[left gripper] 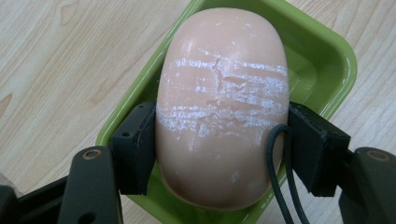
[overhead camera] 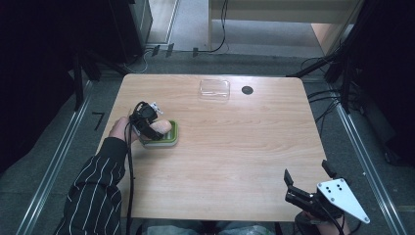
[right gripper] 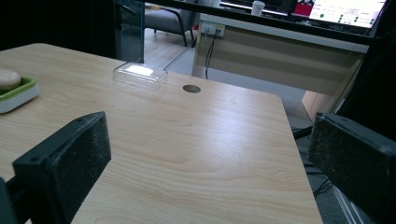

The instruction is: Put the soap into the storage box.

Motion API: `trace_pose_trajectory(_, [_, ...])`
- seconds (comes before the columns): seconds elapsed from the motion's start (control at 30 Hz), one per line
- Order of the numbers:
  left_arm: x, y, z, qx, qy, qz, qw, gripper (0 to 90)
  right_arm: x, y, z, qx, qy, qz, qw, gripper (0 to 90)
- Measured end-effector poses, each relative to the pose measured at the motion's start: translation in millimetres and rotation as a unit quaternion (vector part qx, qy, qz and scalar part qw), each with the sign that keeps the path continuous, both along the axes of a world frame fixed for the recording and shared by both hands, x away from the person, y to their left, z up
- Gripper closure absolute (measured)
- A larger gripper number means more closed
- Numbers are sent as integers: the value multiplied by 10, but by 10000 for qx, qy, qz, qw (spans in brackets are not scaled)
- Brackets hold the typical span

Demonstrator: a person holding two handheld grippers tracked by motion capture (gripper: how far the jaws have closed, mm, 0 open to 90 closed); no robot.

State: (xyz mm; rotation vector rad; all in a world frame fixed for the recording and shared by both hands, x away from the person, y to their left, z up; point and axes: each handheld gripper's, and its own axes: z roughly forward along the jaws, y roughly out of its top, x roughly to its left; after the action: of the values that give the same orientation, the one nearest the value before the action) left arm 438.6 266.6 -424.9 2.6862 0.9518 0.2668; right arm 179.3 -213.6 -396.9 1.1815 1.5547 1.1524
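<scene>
The left tongs (left gripper: 219, 140) hold the soap (left gripper: 222, 107) between both pads, one at its 9 o'clock side and one at 3 o'clock. The soap sits in the green dish (left gripper: 336, 56), at the 9 o'clock side of the tabletop (overhead camera: 235, 147). So the grasp seems done; lifting and moving the soap is not yet done. A clear lid (overhead camera: 215, 89) lies at 12 o'clock, well apart. The right tongs (right gripper: 210, 177) stand wide and empty at the 5 o'clock corner, far from the soap.
</scene>
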Motion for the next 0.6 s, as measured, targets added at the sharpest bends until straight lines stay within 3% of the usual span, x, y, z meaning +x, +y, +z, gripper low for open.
trace_pose_trajectory(0.37, [-2, 23, -21, -97, -11, 2, 10000, 322, -1, -1, 0, 1, -4, 1, 10000, 0])
trace_pose_trajectory(0.6, [-13, 19, -2, -78, -100, -12, 9999, 252, 1, 0, 0, 6, -1, -2, 10000, 0])
